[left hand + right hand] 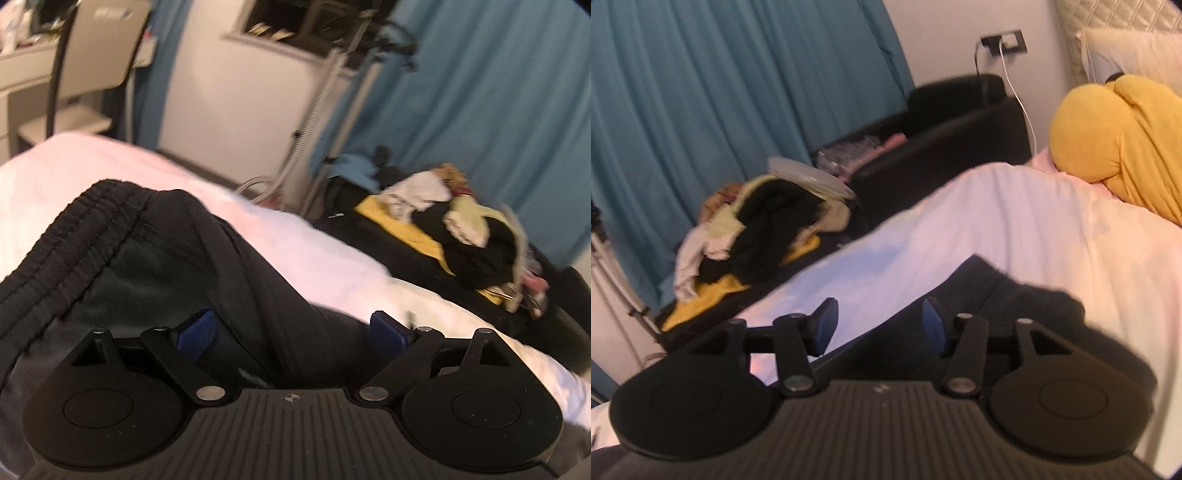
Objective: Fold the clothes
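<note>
From the left wrist, the left gripper (291, 328) gapes wide over the black pants (155, 258) on the bed (332, 258); freed cloth could slump. From the right wrist, the right gripper (877, 321) stands half-spread, pinching nothing; the hem may unfold.

The heap of clothes (461, 236) is blurred, and the black garment (155, 258) runs past the frame's left edge.

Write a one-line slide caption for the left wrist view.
Left gripper, fingers apart, over black ribbed-waistband trousers on a white bed sheet, pile of clothes beyond.
</note>
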`<state>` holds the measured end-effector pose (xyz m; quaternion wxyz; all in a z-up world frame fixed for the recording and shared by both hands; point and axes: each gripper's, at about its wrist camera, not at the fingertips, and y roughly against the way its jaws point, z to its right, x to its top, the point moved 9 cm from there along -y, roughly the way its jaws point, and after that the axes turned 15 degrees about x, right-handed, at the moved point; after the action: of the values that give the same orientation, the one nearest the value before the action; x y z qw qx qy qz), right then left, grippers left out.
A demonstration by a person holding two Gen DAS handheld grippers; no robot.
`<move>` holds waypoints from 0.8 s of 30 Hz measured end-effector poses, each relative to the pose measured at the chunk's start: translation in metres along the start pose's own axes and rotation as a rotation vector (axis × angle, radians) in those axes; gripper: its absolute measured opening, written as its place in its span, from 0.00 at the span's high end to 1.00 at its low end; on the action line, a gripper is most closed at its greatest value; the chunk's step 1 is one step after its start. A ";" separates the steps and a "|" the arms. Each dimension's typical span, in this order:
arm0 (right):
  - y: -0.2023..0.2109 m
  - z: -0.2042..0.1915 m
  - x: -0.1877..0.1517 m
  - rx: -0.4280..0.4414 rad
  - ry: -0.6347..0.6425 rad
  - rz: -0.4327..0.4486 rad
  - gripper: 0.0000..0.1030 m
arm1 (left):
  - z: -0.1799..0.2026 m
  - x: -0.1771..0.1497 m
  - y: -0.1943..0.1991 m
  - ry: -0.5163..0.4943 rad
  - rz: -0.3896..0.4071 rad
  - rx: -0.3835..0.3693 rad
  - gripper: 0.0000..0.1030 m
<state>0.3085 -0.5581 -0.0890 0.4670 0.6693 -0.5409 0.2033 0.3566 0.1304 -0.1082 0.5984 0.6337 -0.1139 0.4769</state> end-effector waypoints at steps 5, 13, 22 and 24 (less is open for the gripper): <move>0.051 -0.035 -0.045 0.105 -0.110 0.056 0.45 | 0.015 -0.038 0.062 -0.088 0.017 -0.104 0.09; 0.101 -0.078 -0.080 0.277 -0.246 -0.037 0.35 | -0.012 -0.109 0.133 -0.096 -0.072 -0.187 0.09; 0.123 -0.041 -0.102 0.245 -0.439 -0.090 0.31 | -0.008 -0.119 0.169 -0.122 0.001 -0.223 0.08; 0.120 -0.021 -0.106 0.231 -0.525 -0.078 0.26 | -0.004 -0.130 0.166 -0.159 -0.014 -0.218 0.08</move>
<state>0.1684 -0.4806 -0.1126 0.2394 0.7680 -0.5905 0.0654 0.1688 0.0358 -0.0971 0.6562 0.6014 -0.2078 0.4056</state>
